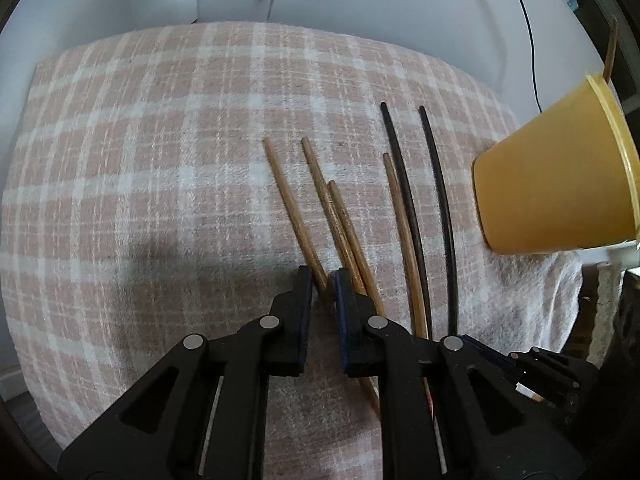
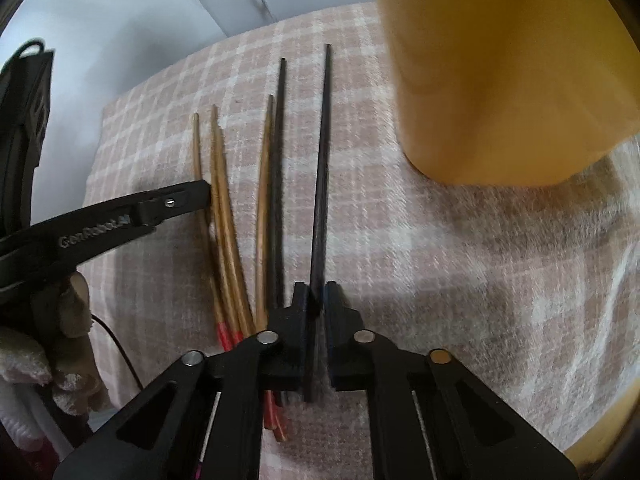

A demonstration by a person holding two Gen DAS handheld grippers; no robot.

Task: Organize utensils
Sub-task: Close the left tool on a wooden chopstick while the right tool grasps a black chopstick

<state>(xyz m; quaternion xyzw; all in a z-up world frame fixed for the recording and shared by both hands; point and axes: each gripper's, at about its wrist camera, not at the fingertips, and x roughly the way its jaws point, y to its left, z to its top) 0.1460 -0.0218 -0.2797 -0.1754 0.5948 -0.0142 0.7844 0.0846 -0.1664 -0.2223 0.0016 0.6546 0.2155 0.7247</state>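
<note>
Several brown wooden chopsticks [image 1: 294, 214] and two black chopsticks [image 1: 404, 184] lie on a pink plaid cloth [image 1: 160, 140]. My left gripper [image 1: 323, 286] is nearly shut around the lower part of the leftmost brown chopstick. In the right wrist view my right gripper [image 2: 316, 300] is shut on the right black chopstick [image 2: 323, 168], with the other black one [image 2: 277, 184] beside it. A yellow cup [image 1: 556, 180] stands at the right, holding one brown chopstick [image 1: 611, 50]. The cup [image 2: 500, 72] looms close in the right wrist view.
The left gripper's arm [image 2: 120, 220] reaches in from the left in the right wrist view. A black cable [image 1: 524, 28] hangs on the white wall behind. The cloth's right edge [image 1: 572, 280] drops off near the cup.
</note>
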